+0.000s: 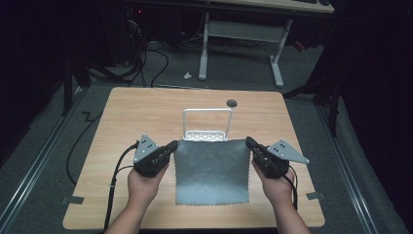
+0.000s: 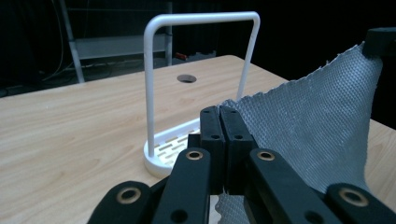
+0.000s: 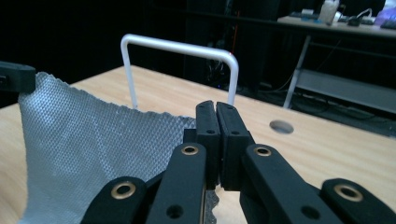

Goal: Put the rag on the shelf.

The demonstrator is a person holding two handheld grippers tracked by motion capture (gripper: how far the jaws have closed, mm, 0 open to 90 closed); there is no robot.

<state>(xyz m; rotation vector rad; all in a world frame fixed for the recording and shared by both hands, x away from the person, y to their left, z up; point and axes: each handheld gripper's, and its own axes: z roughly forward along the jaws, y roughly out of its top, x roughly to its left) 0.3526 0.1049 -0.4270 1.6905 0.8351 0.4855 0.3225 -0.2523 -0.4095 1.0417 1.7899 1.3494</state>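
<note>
A grey woven cloth point(image 1: 212, 171) hangs stretched between my two grippers above the wooden table point(image 1: 136, 112), its near edge trailing down toward the table's front. My left gripper point(image 1: 173, 146) is shut on the cloth's far left corner, and my right gripper point(image 1: 249, 142) is shut on its far right corner. Just beyond the cloth's far edge stands a white wire rack point(image 1: 207, 122) with a slotted base. In the left gripper view the closed gripper point(image 2: 219, 111) pinches the cloth point(image 2: 317, 121) with the rack point(image 2: 196, 84) behind. The right gripper view has the gripper point(image 3: 216, 106) shut on the cloth point(image 3: 93, 144) before the rack point(image 3: 180, 49).
A round hole point(image 1: 232, 103) is cut in the table behind the rack. Beyond the table stands a white desk frame point(image 1: 241, 44) on a dark floor with cables. Bare wood lies left and right of the cloth.
</note>
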